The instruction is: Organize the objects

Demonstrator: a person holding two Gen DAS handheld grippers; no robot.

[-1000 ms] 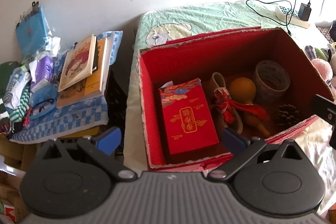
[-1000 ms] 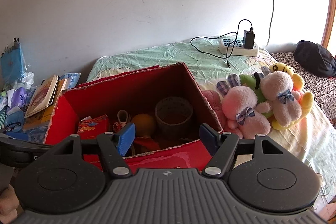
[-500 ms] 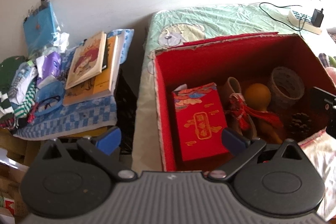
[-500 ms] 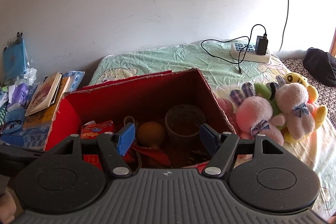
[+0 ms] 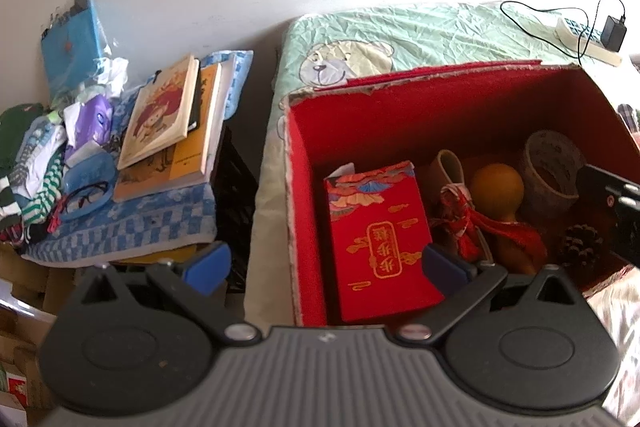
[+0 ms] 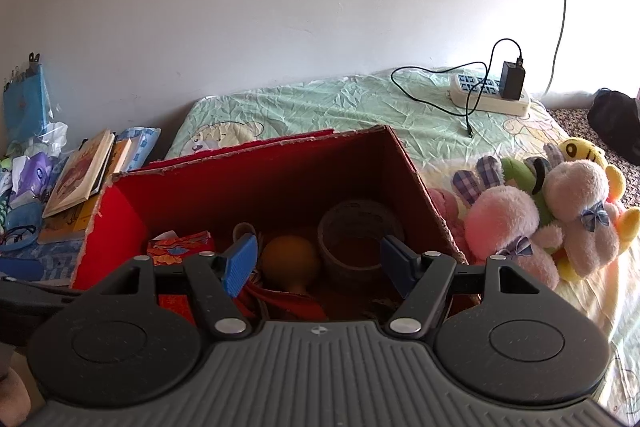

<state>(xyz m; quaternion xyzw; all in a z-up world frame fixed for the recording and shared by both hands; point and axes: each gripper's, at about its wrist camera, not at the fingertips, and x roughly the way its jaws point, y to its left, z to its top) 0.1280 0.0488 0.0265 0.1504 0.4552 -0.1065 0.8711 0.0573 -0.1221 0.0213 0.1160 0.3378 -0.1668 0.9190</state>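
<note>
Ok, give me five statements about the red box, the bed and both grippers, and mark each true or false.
1. The left gripper is open and holds nothing. True.
2. The roll of tape lies on the books outside the box. False: it sits inside the red box, near its right wall.
3. The red packet with gold lettering lies at the left side of the box. True.
4. The right gripper is shut on the gourd. False: its fingers stand wide apart, clamping nothing.
5. The plush toys are packed in the box. False: they lie on the bed, beside the box's right wall.
</note>
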